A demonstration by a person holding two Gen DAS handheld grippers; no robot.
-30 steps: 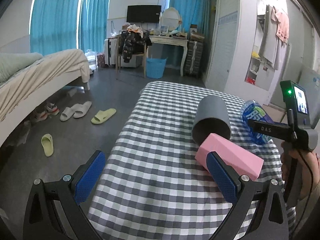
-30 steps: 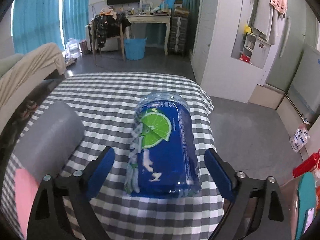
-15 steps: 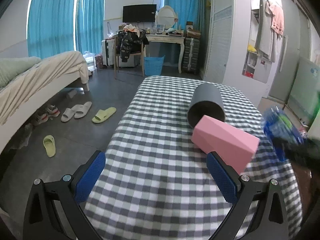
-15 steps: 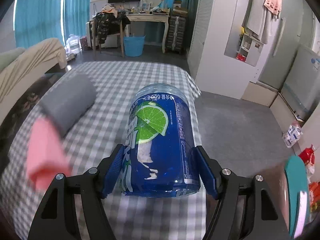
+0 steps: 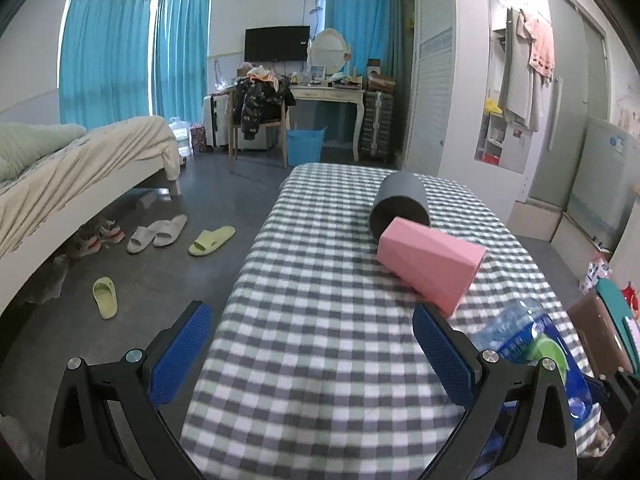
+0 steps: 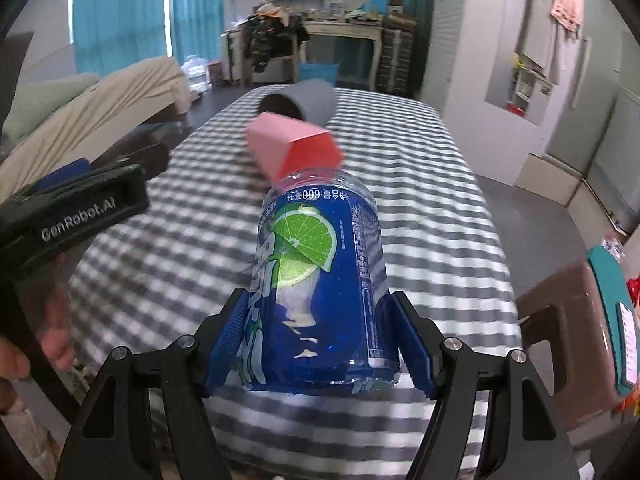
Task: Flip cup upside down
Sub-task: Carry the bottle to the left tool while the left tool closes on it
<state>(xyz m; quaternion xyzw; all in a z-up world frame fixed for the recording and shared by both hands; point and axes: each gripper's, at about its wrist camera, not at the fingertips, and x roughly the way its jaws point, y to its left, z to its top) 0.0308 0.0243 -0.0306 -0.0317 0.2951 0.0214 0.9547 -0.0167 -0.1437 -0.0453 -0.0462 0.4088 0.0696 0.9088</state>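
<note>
1. Where the two views overlap, a table [image 5: 320, 360] in a grey-and-white checked cloth fills most of the picture, running away from both cameras toward the far end of a bedroom.
2. The pink cup [image 5: 430, 266] lies on its side on the cloth, just in front of the grey one; in the left view the two look to be touching, though that is not certain. Its open or closed end cannot be told from the left view; the right view shows one flat reddish end [image 6: 310, 152] facing the camera.
3. The grey cup [image 5: 400, 204] also lies on its side, farther up the table, its dark mouth turned toward the cameras.
4. The bottle [image 6: 320, 292], a clear plastic one with a blue label and a lime slice on it, is clamped between the blue pads of the right gripper [image 6: 320, 352] and held above the cloth near the table's near right part; its label text reads upside down.
5. The left gripper [image 5: 312, 356] hangs over the near end of the table with its jaws spread wide and nothing between them.
6. A hand [image 6: 36, 344] holds the left gripper's handle at the left edge of the right view.
</note>
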